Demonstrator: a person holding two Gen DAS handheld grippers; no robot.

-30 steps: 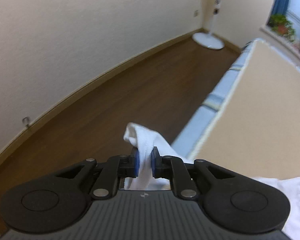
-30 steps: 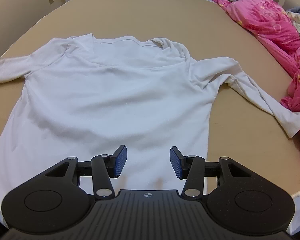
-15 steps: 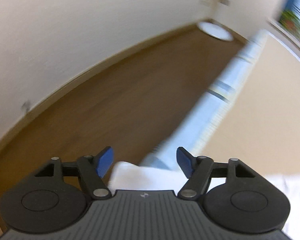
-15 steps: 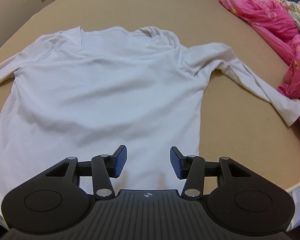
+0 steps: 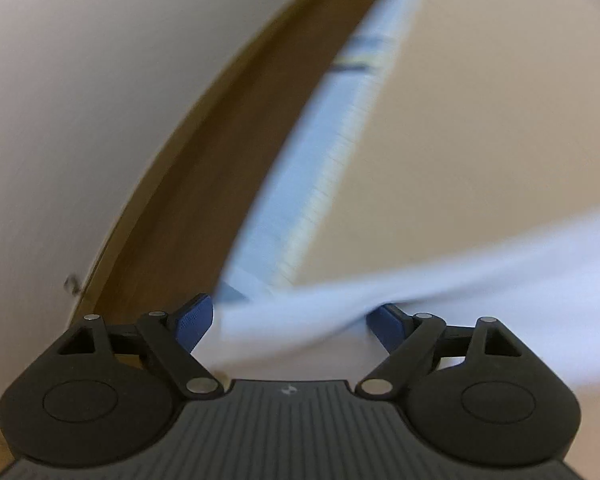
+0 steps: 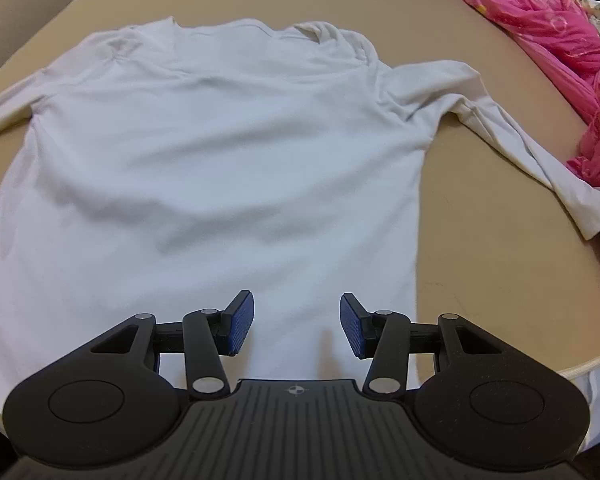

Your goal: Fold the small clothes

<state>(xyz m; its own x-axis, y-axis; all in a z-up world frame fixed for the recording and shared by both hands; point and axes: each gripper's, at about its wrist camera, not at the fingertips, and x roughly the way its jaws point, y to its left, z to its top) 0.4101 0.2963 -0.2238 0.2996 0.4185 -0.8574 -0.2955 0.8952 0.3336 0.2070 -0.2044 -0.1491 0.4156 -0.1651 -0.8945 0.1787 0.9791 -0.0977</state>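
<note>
Where the white long-sleeved cotton shirt lies spread flat on the tan bed surface, the right claw hovers over its lower hem with both blue pads wide apart, gripping nothing. One sleeve reaches toward a crumpled pink floral quilt at the bed's edge. The left claw is likewise spread open, a blurred stretch of the shirt's white cloth lying loose between its pads, near the bed's edge above the brown wooden floor.

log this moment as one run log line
left hand-held gripper: open, sleeve cloth between fingers | right hand-held gripper: open over hem | white shirt: flat, unfolded | pink blanket: right edge
</note>
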